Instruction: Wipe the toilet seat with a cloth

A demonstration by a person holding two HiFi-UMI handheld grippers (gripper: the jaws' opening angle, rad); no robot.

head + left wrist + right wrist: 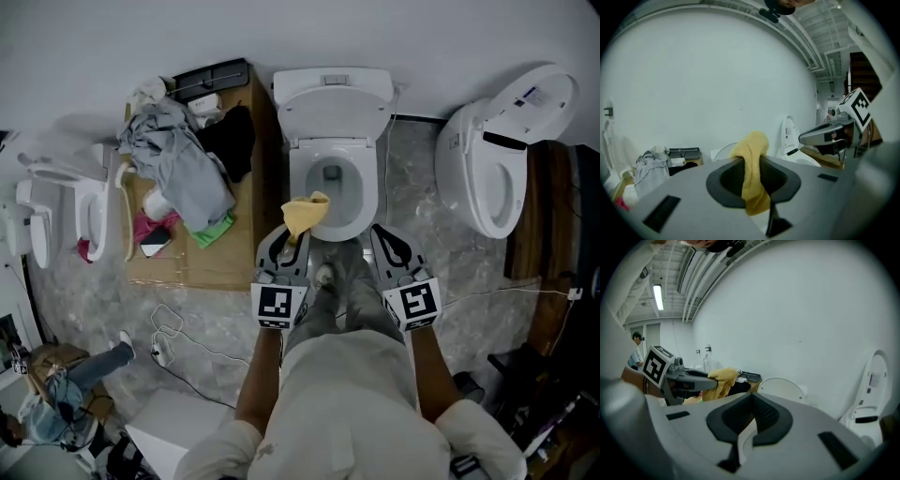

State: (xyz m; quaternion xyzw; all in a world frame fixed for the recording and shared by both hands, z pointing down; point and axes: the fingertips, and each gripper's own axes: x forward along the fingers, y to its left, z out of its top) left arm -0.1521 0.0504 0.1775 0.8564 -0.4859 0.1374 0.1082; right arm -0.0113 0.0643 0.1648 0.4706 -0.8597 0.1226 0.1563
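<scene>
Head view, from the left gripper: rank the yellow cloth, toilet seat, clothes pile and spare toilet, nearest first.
1. yellow cloth: clamped in the left gripper, hanging out of its jaws.
2. toilet seat: just ahead, centre of view.
3. clothes pile: off to the left.
4. spare toilet: far right, by the wall.

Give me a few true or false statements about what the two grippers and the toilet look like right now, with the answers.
The left gripper is shut on the yellow terry cloth. True.
The right gripper grips a second cloth. False: its jaws are together on nothing.
The white ceramic toilet has its lid down. False: the lid stands raised, leaving the bowl exposed.
A heap of grey clothes lies left of that toilet. True.
</scene>
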